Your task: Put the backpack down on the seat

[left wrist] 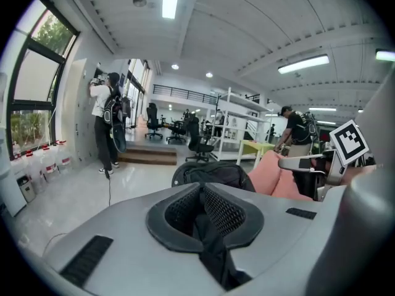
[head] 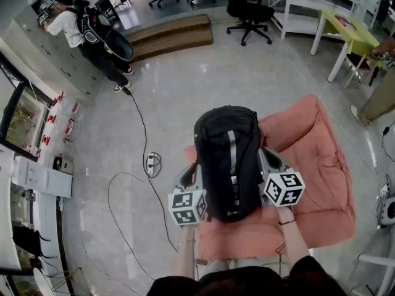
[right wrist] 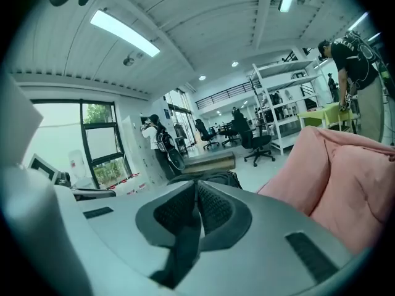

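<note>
A black backpack (head: 227, 159) with a grey stripe stands upright over the pink cushioned seat (head: 315, 165), held from both sides. My left gripper (head: 195, 170) is at its left flank and my right gripper (head: 263, 158) at its right flank. In the left gripper view the left gripper (left wrist: 200, 197) is shut on a fold of black backpack fabric (left wrist: 210, 236), with the pack's top (left wrist: 213, 172) just beyond. In the right gripper view the right gripper (right wrist: 195, 195) is likewise shut on a black strap (right wrist: 182, 236). The pink seat (right wrist: 345, 177) rises to its right.
A white cable with a power strip (head: 151, 163) trails over the glossy floor left of the seat. A person with a backpack (head: 86, 32) stands at the left wall. Office chairs (head: 248, 11), a wooden step (head: 171, 36), a green table (head: 349, 32) and another person (head: 381, 94) lie beyond.
</note>
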Demonstrator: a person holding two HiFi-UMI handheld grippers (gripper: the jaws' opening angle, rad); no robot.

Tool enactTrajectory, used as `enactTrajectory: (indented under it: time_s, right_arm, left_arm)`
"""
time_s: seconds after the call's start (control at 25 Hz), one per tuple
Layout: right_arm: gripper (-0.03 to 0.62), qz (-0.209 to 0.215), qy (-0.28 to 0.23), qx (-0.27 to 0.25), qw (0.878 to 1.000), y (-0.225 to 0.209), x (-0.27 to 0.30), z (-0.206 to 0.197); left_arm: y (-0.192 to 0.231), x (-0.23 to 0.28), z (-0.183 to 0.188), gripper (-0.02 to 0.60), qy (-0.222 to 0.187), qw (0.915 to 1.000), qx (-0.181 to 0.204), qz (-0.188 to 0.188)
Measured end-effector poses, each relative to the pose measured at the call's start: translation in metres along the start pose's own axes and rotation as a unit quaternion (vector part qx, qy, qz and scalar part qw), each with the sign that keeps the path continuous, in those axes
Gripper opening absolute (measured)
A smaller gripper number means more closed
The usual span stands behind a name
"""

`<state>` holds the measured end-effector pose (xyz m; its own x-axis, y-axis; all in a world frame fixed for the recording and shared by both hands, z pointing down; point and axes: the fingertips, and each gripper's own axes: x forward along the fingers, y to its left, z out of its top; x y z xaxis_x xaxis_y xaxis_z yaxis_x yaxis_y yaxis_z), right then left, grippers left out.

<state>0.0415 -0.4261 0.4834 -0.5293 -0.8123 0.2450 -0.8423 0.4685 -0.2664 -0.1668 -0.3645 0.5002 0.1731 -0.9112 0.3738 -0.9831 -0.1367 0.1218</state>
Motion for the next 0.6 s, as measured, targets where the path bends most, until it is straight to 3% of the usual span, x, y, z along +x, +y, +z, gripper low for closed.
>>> enactTrajectory:
  time_s: [0.28,0.6]
  right_arm:
    - [0.02,0.044,-0.023,-0.007,0.999,0.029,-0.046,0.026]
    - [0.017,0.055,-0.062,-0.033,0.996,0.054,-0.103,0.055]
  left_arm:
    - [-0.016,-0.049,0.031,0.018,-0.043,0.9988,0.01,-0.021]
    - [-0.032,-0.106,0.052,0.015,-0.074,0.9959,0.03,-0.041]
